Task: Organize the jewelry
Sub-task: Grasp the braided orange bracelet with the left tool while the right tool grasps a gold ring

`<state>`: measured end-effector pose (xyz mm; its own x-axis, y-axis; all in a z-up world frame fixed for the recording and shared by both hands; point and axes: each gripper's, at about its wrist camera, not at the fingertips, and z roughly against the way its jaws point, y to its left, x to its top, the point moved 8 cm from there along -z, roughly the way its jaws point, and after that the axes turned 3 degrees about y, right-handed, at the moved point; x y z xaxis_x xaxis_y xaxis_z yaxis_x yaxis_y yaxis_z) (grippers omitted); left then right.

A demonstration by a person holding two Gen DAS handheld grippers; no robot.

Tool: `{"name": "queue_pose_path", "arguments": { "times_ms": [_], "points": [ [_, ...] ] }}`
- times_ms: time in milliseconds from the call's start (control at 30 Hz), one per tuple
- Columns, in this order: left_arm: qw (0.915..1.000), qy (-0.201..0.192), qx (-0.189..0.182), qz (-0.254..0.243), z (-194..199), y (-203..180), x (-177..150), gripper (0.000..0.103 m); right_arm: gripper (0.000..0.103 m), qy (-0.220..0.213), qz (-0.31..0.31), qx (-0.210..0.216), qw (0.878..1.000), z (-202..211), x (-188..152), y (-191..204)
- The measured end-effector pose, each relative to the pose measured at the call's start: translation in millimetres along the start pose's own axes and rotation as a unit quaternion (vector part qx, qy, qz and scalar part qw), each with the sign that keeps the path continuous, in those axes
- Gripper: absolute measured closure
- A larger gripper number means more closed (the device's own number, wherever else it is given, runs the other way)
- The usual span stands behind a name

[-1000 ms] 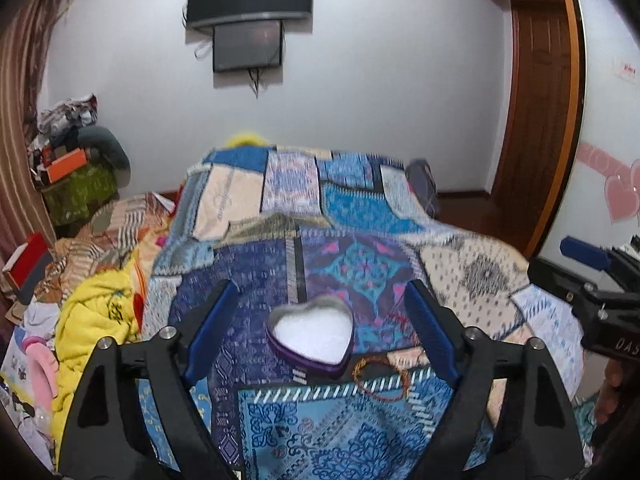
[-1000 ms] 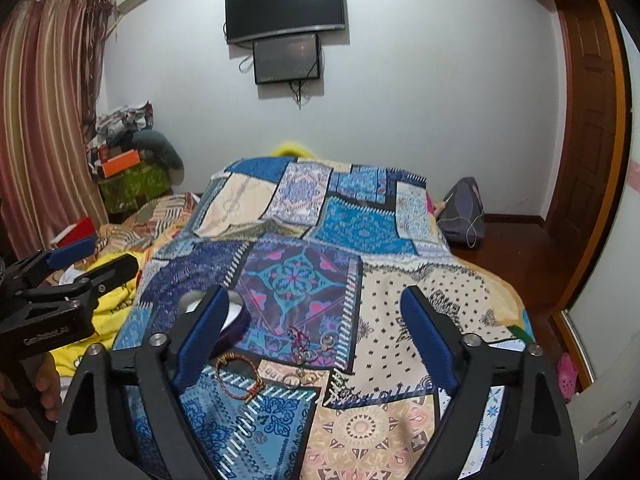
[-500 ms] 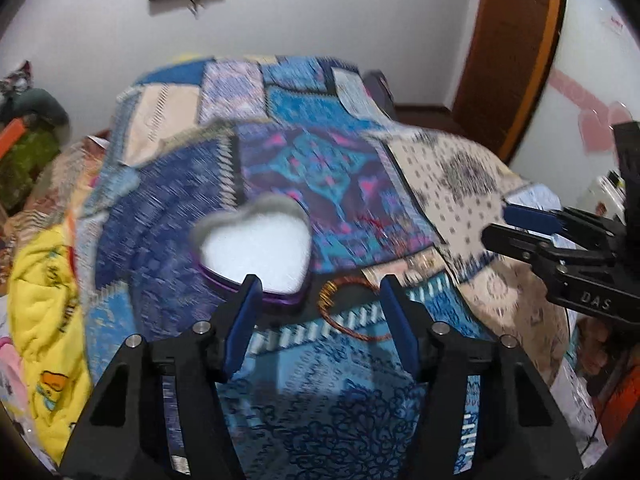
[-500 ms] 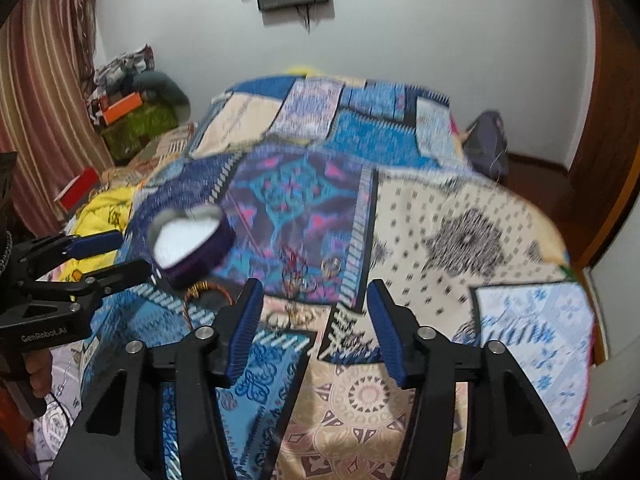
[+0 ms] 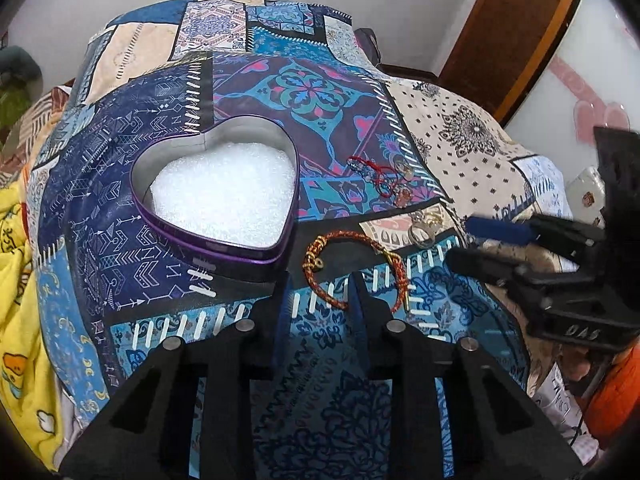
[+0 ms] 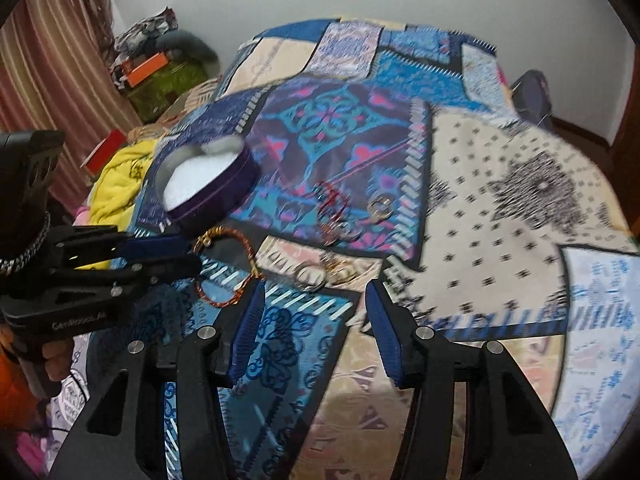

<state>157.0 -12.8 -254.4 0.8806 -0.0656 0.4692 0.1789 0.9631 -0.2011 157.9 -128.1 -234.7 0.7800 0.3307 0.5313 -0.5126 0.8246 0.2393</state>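
Note:
A purple heart-shaped tin [image 5: 216, 196] with white foam inside lies open on the patchwork bedspread [image 5: 132, 216]; it also shows in the right wrist view [image 6: 208, 188]. A red-and-gold braided bracelet [image 5: 356, 268] lies just right of the tin. My left gripper [image 5: 318, 292] is open, its fingertips at the bracelet's near edge. A silver ring [image 5: 422, 235] and a red thread bracelet [image 5: 376, 172] lie further right. My right gripper [image 6: 314, 300] is open, just short of the silver ring [image 6: 310, 277] and gold rings [image 6: 344, 272].
The bed fills both views. A yellow blanket [image 5: 20, 264] hangs off its left side. A wooden door [image 5: 508, 28] stands at the right. Clutter [image 6: 156, 60] sits by the curtain at the far left. More rings [image 6: 380, 206] lie mid-bed.
Both grippers have moved down and forward toward the jewelry. The jaws of both have narrowed. The left fingertips have reached the braided bracelet.

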Motion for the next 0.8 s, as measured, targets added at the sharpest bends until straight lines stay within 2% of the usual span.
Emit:
{"name": "queue_pose_path", "arguments": {
  "times_ms": [67, 233, 500, 600, 800],
  "points": [
    [1.0, -0.002, 0.0, 0.002, -2, 1, 3, 0.076, 0.064, 0.014, -0.002, 0.006, 1.0, -8, -3, 0],
    [0.9999, -0.009, 0.006, 0.0, -9, 1, 9, 0.077, 0.065, 0.021, -0.006, 0.009, 1.0, -14, -5, 0],
    [0.9995, -0.021, 0.024, 0.0, -15, 4, 14, 0.092, 0.065, 0.016, -0.011, -0.011, 1.0, -22, 2, -7],
    [0.9995, -0.025, 0.02, 0.003, -15, 5, 15, 0.092, 0.065, 0.013, -0.011, -0.015, 1.0, -26, 7, -5],
    [0.9994, -0.028, 0.02, 0.003, -15, 3, 15, 0.093, 0.073, 0.009, -0.004, -0.025, 1.0, -28, 11, -5]
  ]
}}
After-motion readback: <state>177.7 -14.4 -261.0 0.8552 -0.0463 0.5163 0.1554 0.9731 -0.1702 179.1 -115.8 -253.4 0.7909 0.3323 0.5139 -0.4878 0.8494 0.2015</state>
